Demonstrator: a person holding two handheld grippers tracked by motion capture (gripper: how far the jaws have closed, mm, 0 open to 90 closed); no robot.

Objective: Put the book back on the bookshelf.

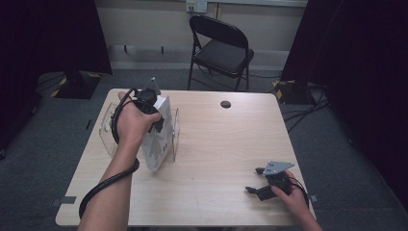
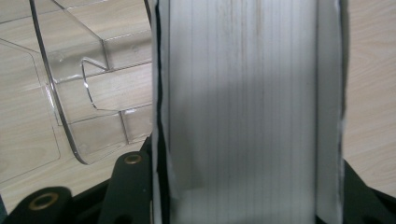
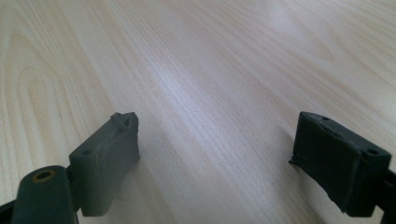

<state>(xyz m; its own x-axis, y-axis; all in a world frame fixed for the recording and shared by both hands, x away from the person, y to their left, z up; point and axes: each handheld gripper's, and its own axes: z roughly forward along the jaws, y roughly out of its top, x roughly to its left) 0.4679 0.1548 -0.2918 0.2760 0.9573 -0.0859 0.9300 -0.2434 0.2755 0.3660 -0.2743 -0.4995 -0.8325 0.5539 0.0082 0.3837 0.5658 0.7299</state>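
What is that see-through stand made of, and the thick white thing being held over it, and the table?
The see-through stand looks like clear hard plastic, glossy: the wood shows through it and its edges catch light. The thick white thing, clamped in the left tool, looks like a book: fine lines like stacked paper pages between white covers, matte. The table looks like pale wood or wood-print laminate, with grain lines and a soft sheen.

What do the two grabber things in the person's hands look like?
Both are black. The left gripper has a thick black cable looping down along the bare, sleeveless forearm. The right gripper carries a grey three-cornered plate on top and a thinner cable. Its jaws are chunky dark blocks, with brass-coloured rivets at the joints.
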